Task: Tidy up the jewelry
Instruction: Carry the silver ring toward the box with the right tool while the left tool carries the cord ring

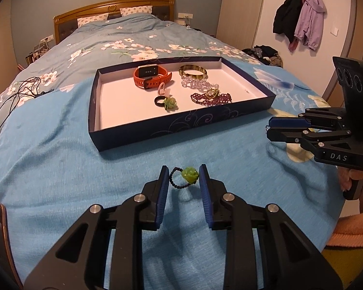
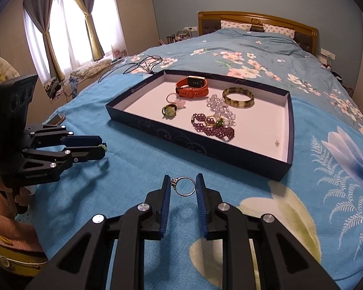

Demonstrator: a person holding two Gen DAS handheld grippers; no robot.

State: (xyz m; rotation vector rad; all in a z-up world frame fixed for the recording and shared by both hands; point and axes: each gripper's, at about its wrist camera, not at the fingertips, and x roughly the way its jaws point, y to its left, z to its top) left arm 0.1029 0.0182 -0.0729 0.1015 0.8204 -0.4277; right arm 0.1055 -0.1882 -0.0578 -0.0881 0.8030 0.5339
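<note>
Two handheld grippers, each pinching a ring, hover over a blue bedspread in front of a jewelry tray.

The left gripper [image 1: 184, 177] has its blue pads closed against a green flower ring [image 1: 186, 177] with a dark beaded band; the ring sits right at the fingertips, the flower touching the right pad. The right gripper [image 2: 183, 186] is clamped on a thin silver ring [image 2: 185, 186] with a small stone, held upright between its fingertips, the stone against the left pad. Both rings are held above the blanket [image 1: 60, 159], just short of the dark blue tray [image 2: 254, 163]. Inside the tray lie an orange watch [image 2: 192, 88], a striped bangle [image 2: 238, 97], a clear bead bracelet [image 2: 220, 106], a purple bead bracelet [image 2: 213, 126] and another green flower ring [image 2: 169, 111].
</note>
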